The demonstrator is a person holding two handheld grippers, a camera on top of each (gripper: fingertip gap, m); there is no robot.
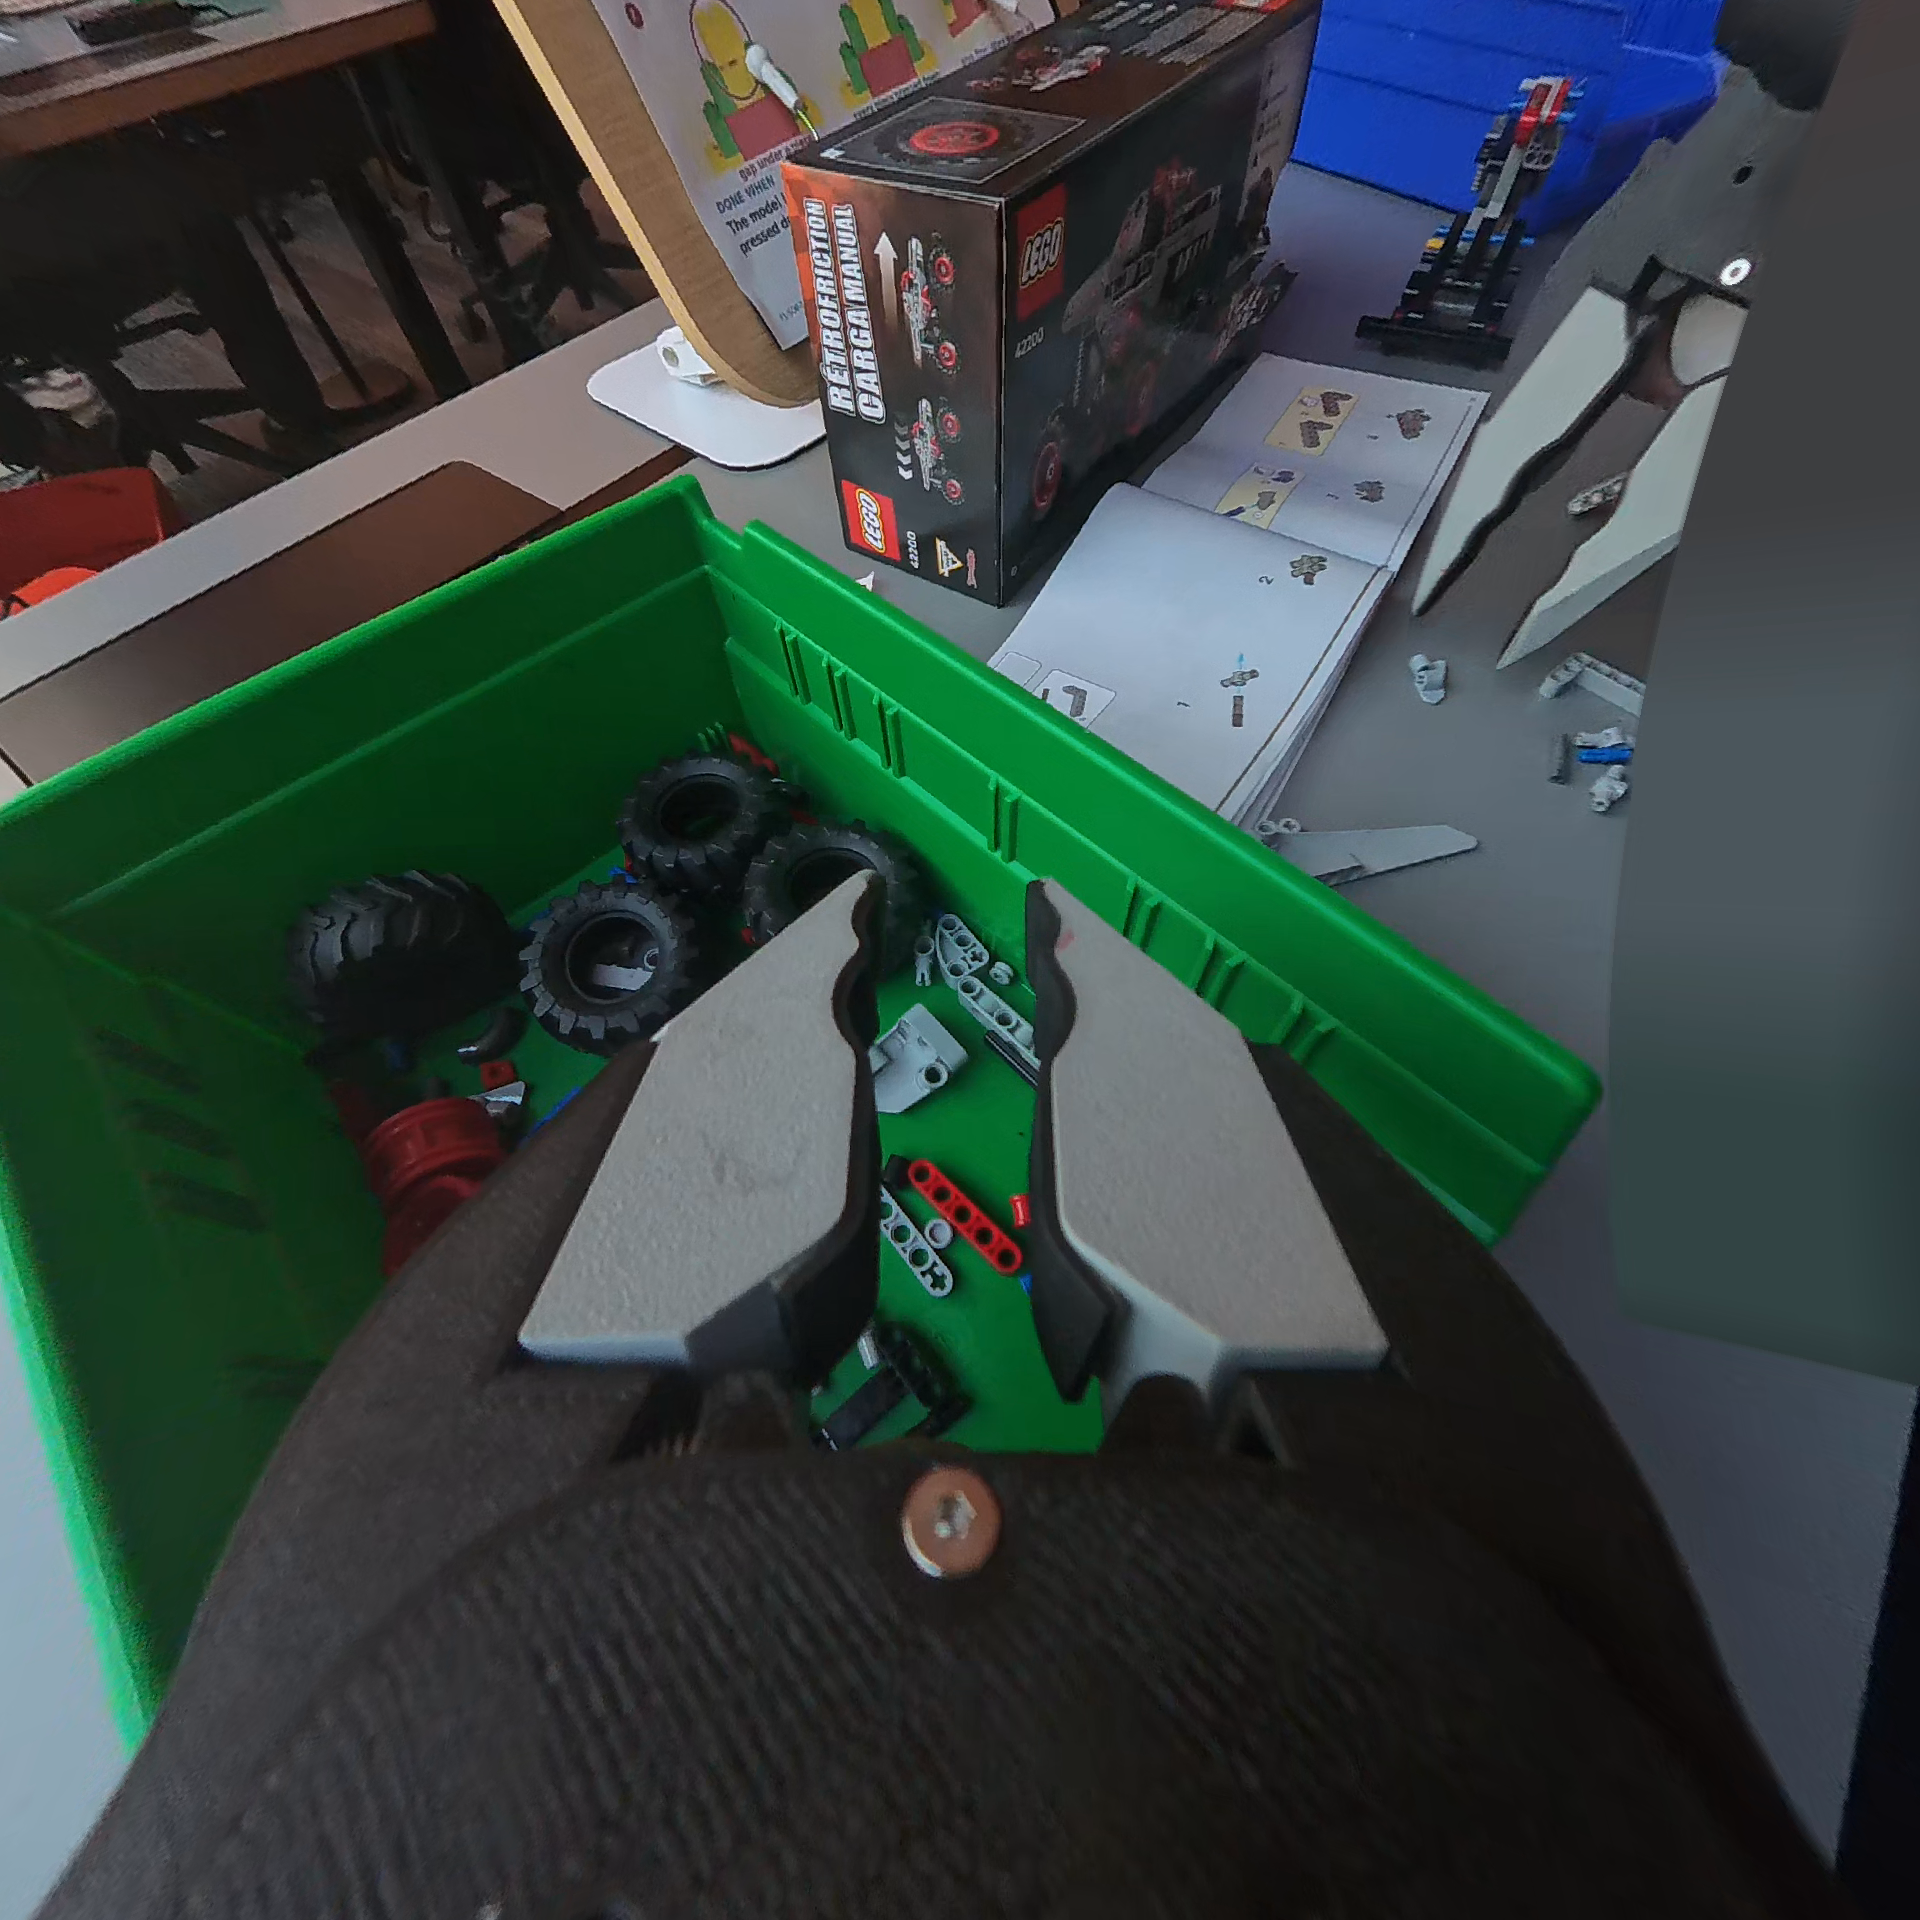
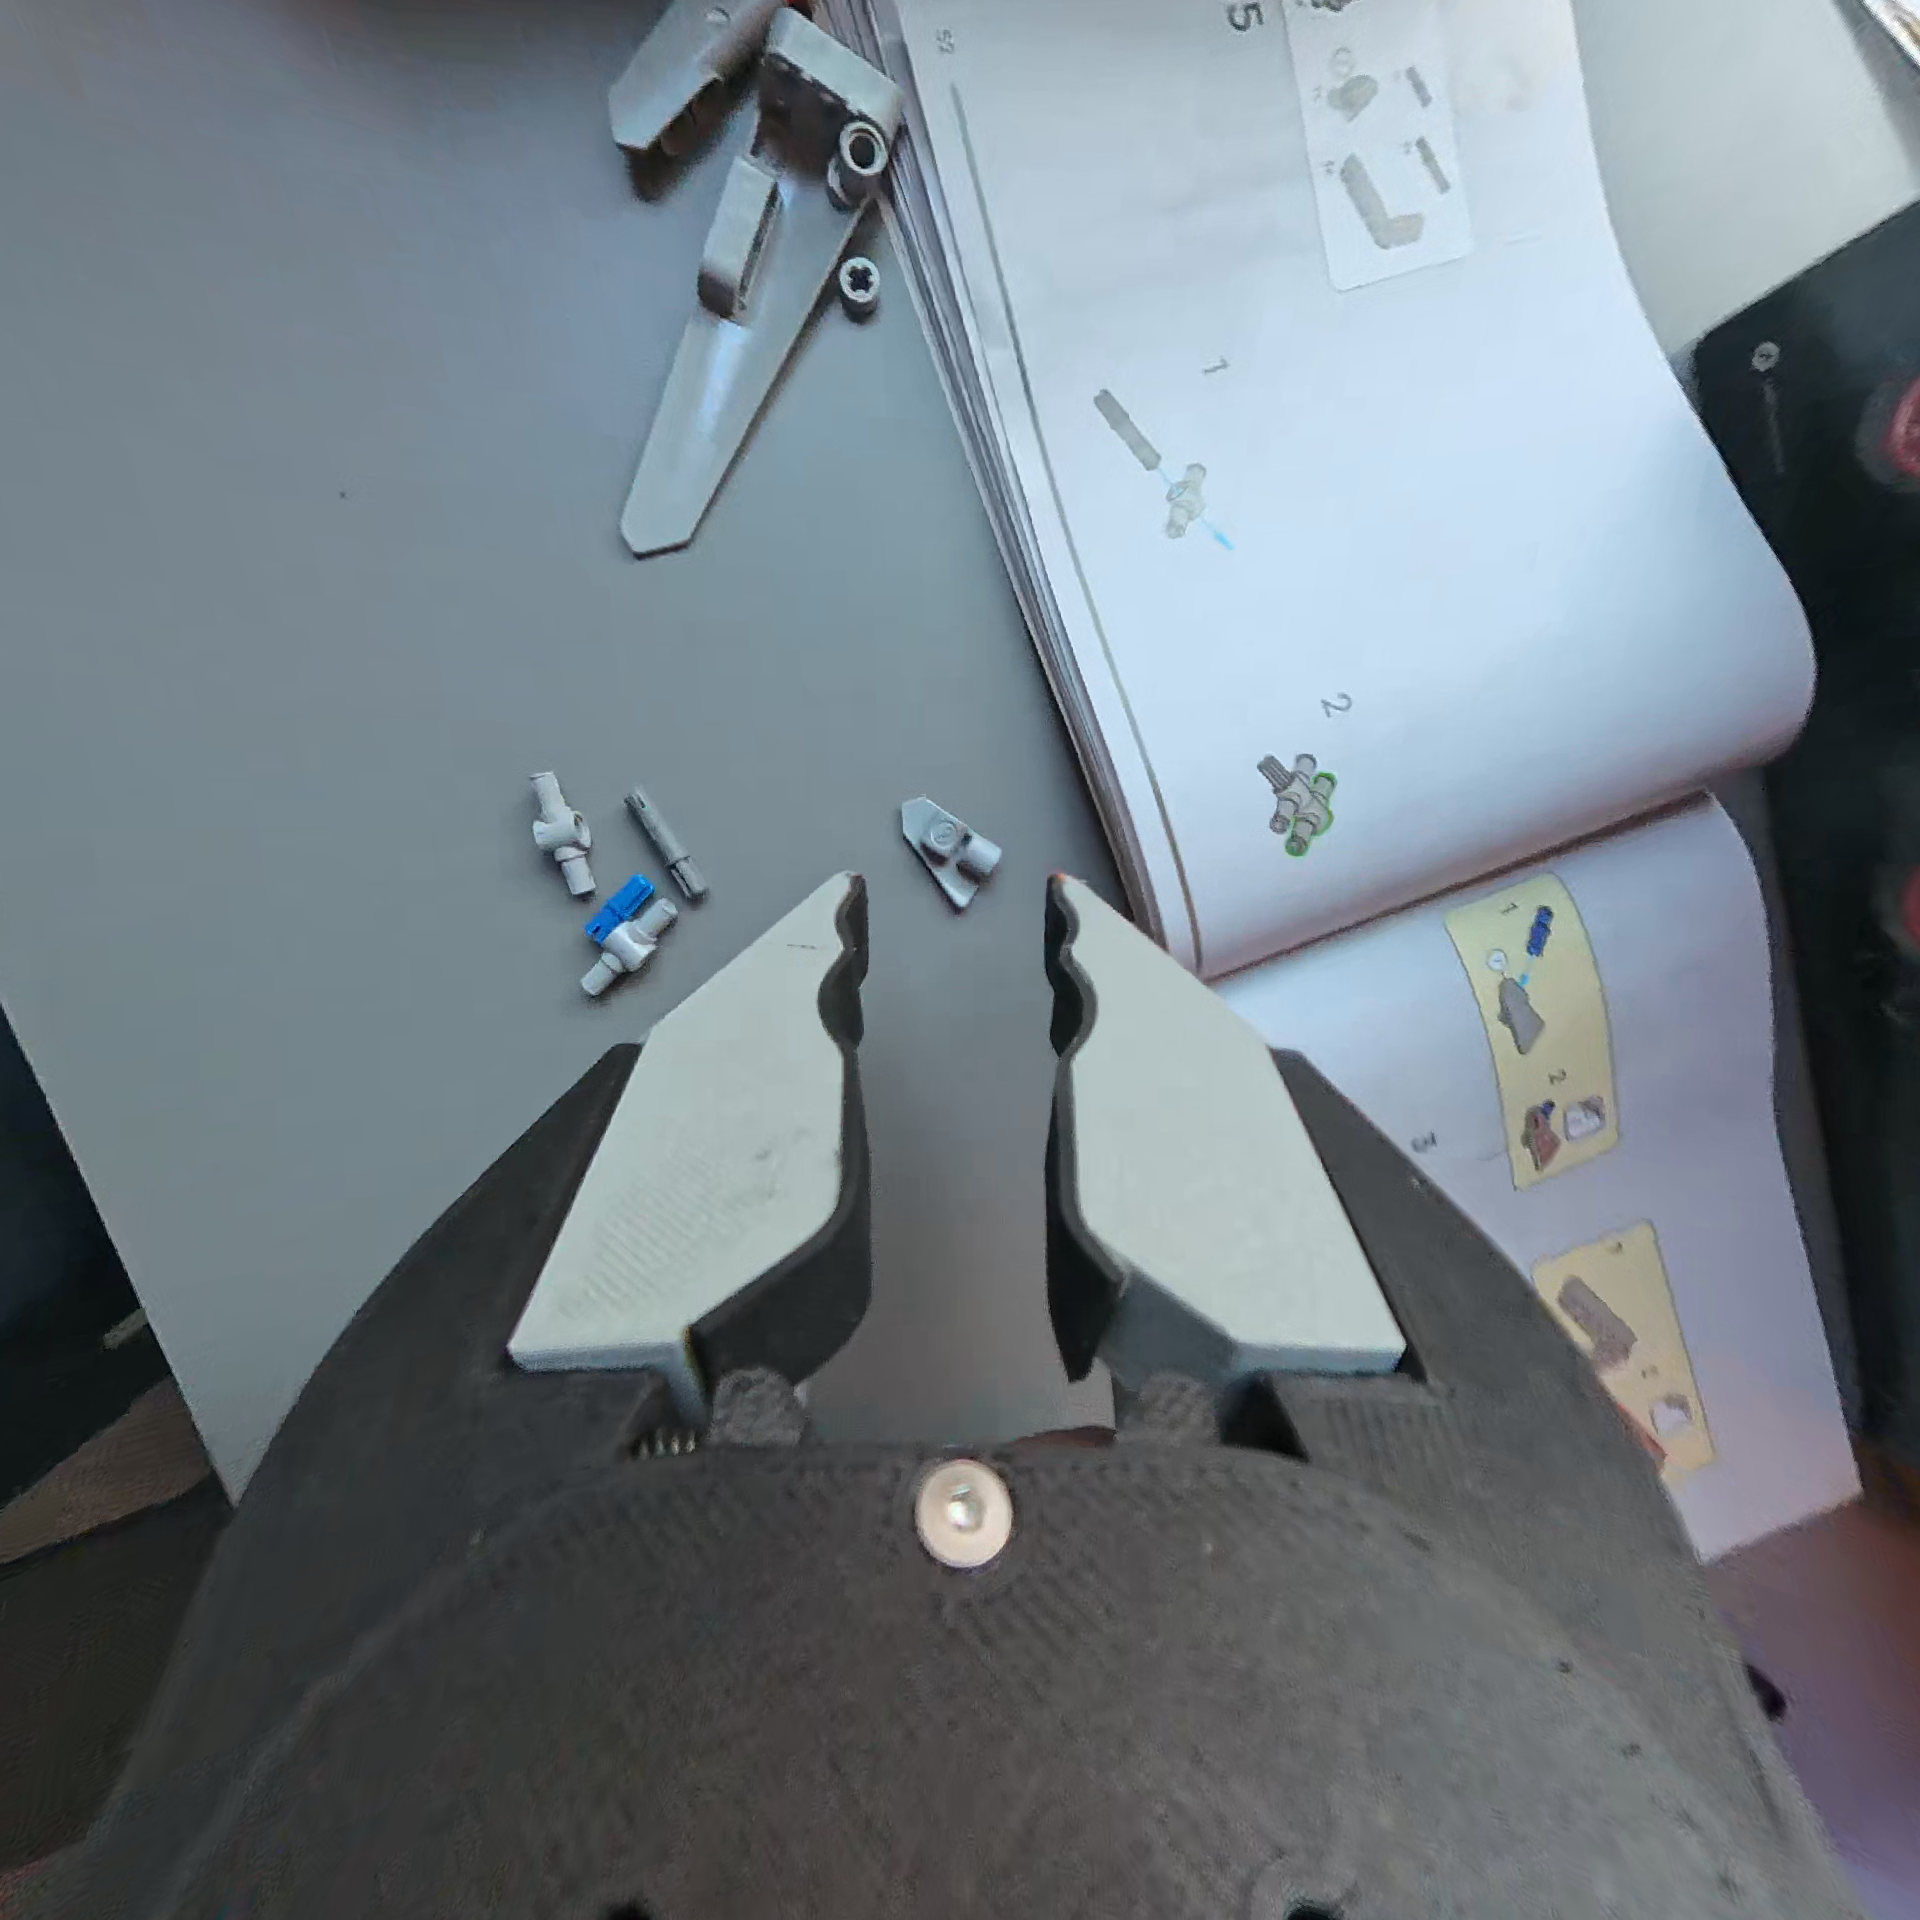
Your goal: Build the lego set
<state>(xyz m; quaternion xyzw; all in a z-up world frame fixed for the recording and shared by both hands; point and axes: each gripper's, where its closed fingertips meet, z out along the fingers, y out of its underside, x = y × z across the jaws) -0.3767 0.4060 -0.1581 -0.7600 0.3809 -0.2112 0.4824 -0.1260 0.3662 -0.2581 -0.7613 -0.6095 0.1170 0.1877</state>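
Left tongs (image 1: 951, 883) hang over the green bin (image 1: 1143, 894), jaws parted, nothing between them. In the bin: four black tyres (image 1: 608, 966) grouped toward the far wall, a red wheel hub (image 1: 431, 1153) near the left side, a red holed beam (image 1: 964, 1214) and several grey beams and connectors (image 1: 914, 1055) loose on the bin floor between and below the fingers.

Beside the bin on the grey surface (image 1: 1538, 1039): the black set box (image 1: 1039, 312) standing upright, and the open instruction booklet (image 1: 1226, 603) lying flat just in front of it. A partly built black and grey model (image 1: 1475, 260) stands farther back, before a blue bin (image 1: 1455, 83). A long grey tapered panel (image 1: 1371, 850) lies between the green bin and the booklet's near edge.

Right tongs (image 2: 954, 883) are over bare surface (image 2: 312, 520), jaws apart, empty. Just ahead of the tips lies a small grey wedge piece with a pin (image 2: 951, 847). Left of it: a grey cross connector (image 2: 561, 831), a dark grey axle (image 2: 665, 844), and a grey connector carrying a blue pin (image 2: 623, 930), all close together but not touching the tongs. Farther off, the tapered panel (image 2: 717, 384) lies with other grey pieces (image 2: 769, 94) at its wide end, against the booklet's (image 2: 1403, 468) page stack. The booklet is open, pages curling up at the right.
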